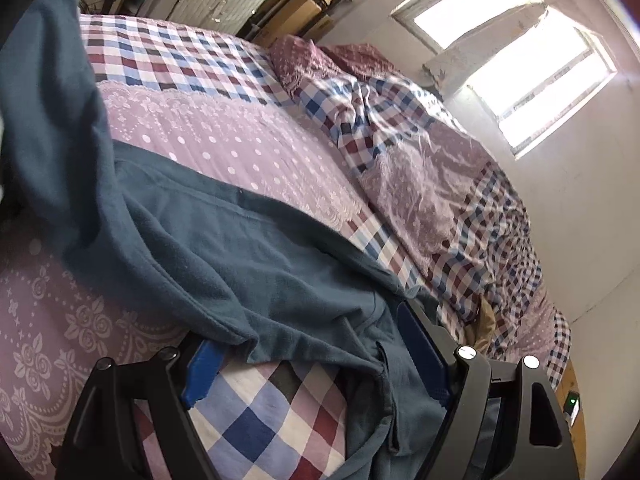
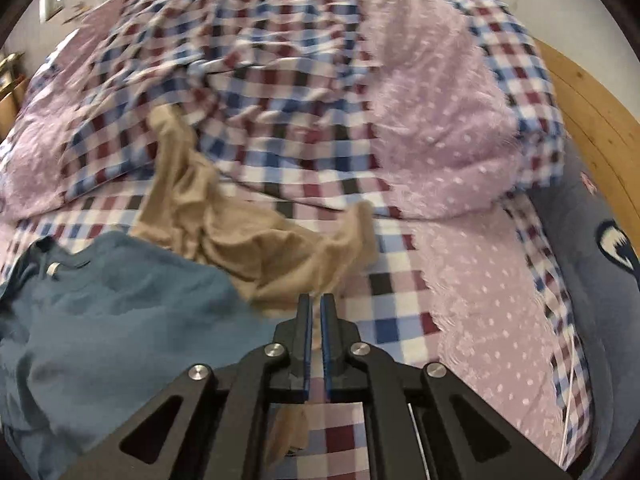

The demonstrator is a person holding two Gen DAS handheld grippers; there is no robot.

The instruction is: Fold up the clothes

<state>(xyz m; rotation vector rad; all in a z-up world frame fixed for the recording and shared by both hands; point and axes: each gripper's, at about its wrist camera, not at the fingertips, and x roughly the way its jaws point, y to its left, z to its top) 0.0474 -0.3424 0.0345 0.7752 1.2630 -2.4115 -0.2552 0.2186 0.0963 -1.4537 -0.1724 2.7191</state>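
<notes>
A teal garment (image 1: 224, 240) lies spread over the checked bed sheet (image 1: 276, 412), and one part of it hangs up at the left edge of the left wrist view. My left gripper (image 1: 308, 332) stands wide open low over the bed. Loose teal cloth lies between its blue pads (image 1: 202, 372) and drapes against the right one. In the right wrist view the teal garment (image 2: 120, 312) lies at the left, with a thin tan garment (image 2: 248, 248) crumpled beside it. My right gripper (image 2: 317, 300) is shut on a strip of that tan cloth, which trails down under the jaws.
A rumpled checked and lilac quilt (image 2: 320, 92) is heaped across the far side of the bed. A grey-blue printed cushion (image 2: 592, 264) lies along the wooden bed frame (image 2: 600, 120) on the right. Pillows (image 1: 304, 60) and stacked boxes (image 1: 304, 8) sit beyond the bed, beside a bright window (image 1: 520, 64).
</notes>
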